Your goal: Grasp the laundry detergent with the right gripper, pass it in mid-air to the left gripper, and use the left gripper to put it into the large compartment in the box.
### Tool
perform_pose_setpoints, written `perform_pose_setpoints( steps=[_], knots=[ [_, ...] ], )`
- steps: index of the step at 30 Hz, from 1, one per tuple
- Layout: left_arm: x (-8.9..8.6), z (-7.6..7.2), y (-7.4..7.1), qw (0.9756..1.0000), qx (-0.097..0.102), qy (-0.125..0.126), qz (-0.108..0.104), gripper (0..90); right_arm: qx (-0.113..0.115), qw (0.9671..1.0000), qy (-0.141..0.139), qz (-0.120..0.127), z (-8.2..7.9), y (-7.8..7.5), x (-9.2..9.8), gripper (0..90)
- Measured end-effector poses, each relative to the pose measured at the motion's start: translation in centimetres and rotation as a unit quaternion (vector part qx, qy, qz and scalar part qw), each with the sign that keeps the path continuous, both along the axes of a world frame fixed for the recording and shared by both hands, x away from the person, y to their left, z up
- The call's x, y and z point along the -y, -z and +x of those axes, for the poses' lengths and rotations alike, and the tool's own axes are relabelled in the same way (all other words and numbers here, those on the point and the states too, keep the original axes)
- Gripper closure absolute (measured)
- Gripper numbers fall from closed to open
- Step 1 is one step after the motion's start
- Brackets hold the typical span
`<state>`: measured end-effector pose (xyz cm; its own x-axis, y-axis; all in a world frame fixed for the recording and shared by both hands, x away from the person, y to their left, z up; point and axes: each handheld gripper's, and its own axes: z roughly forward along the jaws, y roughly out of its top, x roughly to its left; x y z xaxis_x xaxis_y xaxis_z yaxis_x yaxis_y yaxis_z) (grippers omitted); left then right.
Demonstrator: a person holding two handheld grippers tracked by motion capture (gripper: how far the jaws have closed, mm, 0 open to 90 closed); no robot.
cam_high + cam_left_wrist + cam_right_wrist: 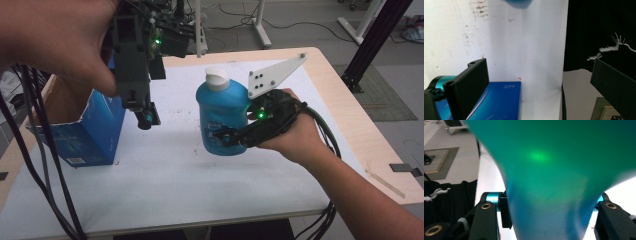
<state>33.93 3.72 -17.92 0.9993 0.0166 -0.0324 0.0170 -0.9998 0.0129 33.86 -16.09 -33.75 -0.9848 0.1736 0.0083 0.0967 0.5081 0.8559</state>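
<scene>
High view: blue bottle with white cap, upright at frame centre, is clamped at its lower body by the right tool. Left tool, at upper left above the blue box, is held open and empty over the bench.

Hidden, cropped and blurred parts

In the high view the left hand is a close blur cut by the top and left edges, and it covers part of the left gripper. The right gripper and right hand hide the right flank of the blue bottle, whose label is too small to read. In the right gripper view the bottle is blurred and cropped. The blue box is cut by the bottom edge in the left gripper view; its print is illegible.
</scene>
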Motion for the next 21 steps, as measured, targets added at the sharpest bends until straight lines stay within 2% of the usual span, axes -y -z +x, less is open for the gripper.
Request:
perform_pose_setpoints(
  steps=[4,10,21],
  knots=[
    [0.4,0.0,0.3,1.0,0.005,-0.002,0.002,1.8,0.0,0.9999,-0.016,-0.002,-0.1,0.0,-1.3,45.0],
    [0.8,0.2,0.8,0.9999,0.006,-0.012,0.003,1.8,-0.003,0.9992,-0.039,0.009,-0.2,-0.1,-3.1,45.1],
    [1.5,0.1,1.3,1.0,0.007,-0.002,0.003,1.8,-0.001,0.9986,-0.051,0.017,-0.1,-0.2,-4.8,45.1]
  ],
)
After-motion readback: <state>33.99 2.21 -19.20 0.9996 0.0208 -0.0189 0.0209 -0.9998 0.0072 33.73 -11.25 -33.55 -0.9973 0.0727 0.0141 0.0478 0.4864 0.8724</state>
